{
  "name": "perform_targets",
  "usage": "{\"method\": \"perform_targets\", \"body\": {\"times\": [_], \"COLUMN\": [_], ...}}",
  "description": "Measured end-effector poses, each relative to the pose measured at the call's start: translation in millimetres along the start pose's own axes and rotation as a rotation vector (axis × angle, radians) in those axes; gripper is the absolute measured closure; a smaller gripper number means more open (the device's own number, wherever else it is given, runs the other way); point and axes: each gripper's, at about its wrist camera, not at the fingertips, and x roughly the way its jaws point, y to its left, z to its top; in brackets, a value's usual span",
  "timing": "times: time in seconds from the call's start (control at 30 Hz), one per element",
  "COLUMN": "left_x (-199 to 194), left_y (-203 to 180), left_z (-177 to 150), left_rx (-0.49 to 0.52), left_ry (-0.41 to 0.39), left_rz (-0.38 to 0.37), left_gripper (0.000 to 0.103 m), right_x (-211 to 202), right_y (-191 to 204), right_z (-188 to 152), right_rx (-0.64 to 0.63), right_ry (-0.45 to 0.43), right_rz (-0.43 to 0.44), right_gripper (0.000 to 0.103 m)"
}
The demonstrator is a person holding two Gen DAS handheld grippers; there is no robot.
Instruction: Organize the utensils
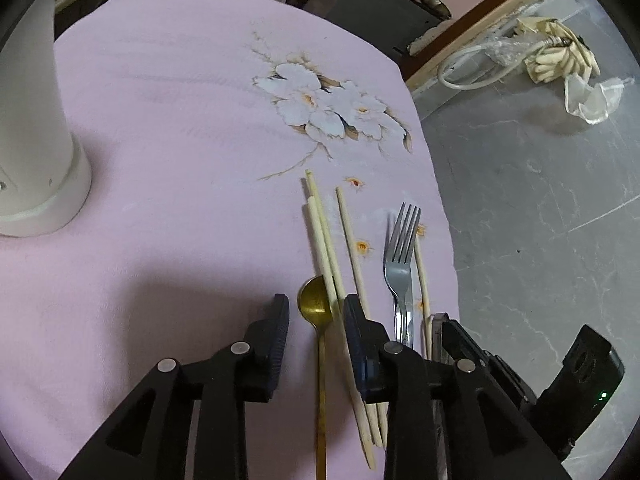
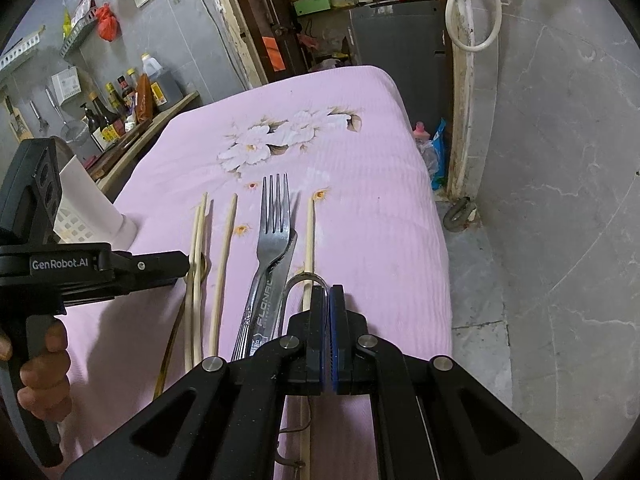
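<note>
Four pale chopsticks (image 1: pixel 352 240) lie lengthwise on the pink flowered tablecloth (image 1: pixel 180 120), with a gold spoon (image 1: pixel 316 304), a steel fork (image 1: pixel 400 256) and a table knife (image 2: pixel 280 280) among them. The left gripper (image 1: pixel 316 308) hangs low over the cloth with its jaws a little apart; the spoon's bowl sits in the gap between the fingers (image 1: pixel 276 328), touching neither pad as far as I can see, and its thin handle runs back under the tool. Two chopsticks lie close together just beside the spoon and pass under the right-hand finger. The right gripper (image 2: pixel 330 292) has its blue-padded jaws pressed together; a thin wire loop (image 2: pixel 304 280) curves just ahead of the tips, and the outermost chopstick (image 2: pixel 310 240) runs under the left finger. Whether anything is pinched there I cannot tell. The fork lies partly on the knife, well left of those closed tips. A white slotted holder (image 2: pixel 92 208) stands at the cloth's far left. "GenRobot.AI" is printed on the left tool's body, and "FLONAL" is stamped on the knife blade. A hand (image 2: pixel 44 372) grips the left handle.
</note>
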Motion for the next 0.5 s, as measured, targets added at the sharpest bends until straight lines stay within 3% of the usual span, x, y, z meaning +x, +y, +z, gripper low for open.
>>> {"method": "perform_targets", "body": {"times": [0.17,0.3,0.5], "left_x": [2.9,9.3,0.3], "left_y": [-4.8,-6.4,-0.8], "left_z": [1.7,5.1,4.8], "left_rx": [0.038,0.052,0.025], "left_ry": [-0.006,0.014,-0.01], "left_rz": [0.026,0.05,0.042], "left_gripper": [0.078,0.095,0.098], "right_x": [0.0,-1.6,-3.7], "right_y": [-0.9,-0.8,-2.8], "right_z": [-1.1,-1.0,-1.0], "right_rx": [0.004,0.006,0.033], "right_ry": [0.003,0.008,0.015], "right_rz": [-0.001,-0.002,-0.001], "right_gripper": [0.101,0.098,0.09]}}
